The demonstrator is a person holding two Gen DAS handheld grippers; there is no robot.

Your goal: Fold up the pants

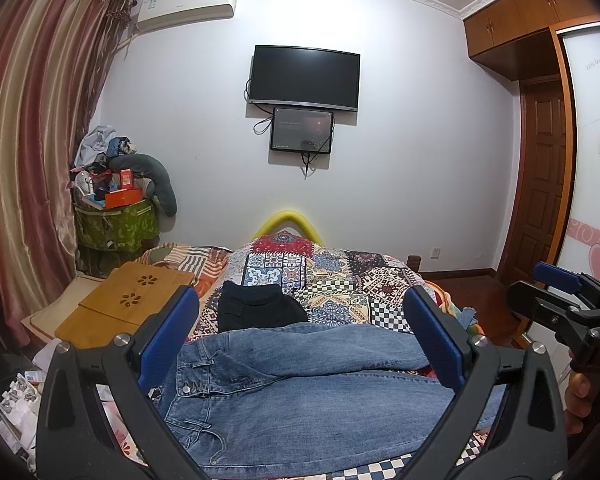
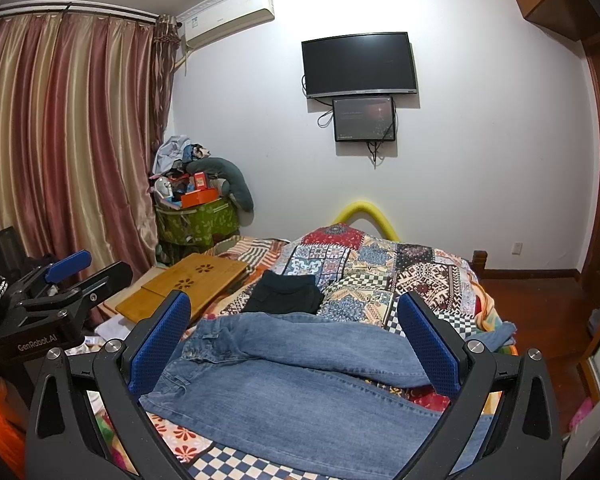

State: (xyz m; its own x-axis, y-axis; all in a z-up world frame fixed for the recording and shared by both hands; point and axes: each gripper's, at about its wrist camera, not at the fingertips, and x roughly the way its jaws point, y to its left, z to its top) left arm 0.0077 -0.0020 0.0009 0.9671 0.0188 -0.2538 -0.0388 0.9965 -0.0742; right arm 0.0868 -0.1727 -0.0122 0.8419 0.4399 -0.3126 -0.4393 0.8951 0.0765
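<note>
Blue jeans [image 1: 300, 392] lie across the near part of the patchwork bed [image 1: 340, 280], waistband to the left, one leg lying over the other. They also show in the right wrist view [image 2: 300, 384]. My left gripper [image 1: 300, 340] is open and empty, held above the jeans. My right gripper [image 2: 296, 344] is open and empty too, above the same jeans. The right gripper shows at the right edge of the left wrist view [image 1: 560, 300]; the left gripper shows at the left edge of the right wrist view [image 2: 72, 276].
A folded black garment [image 1: 260, 308] lies on the bed beyond the jeans. A wooden lap tray [image 1: 128, 300] sits on the bed's left side. A cluttered green bin [image 1: 116, 224] stands by the curtain. A wardrobe and door are at the right.
</note>
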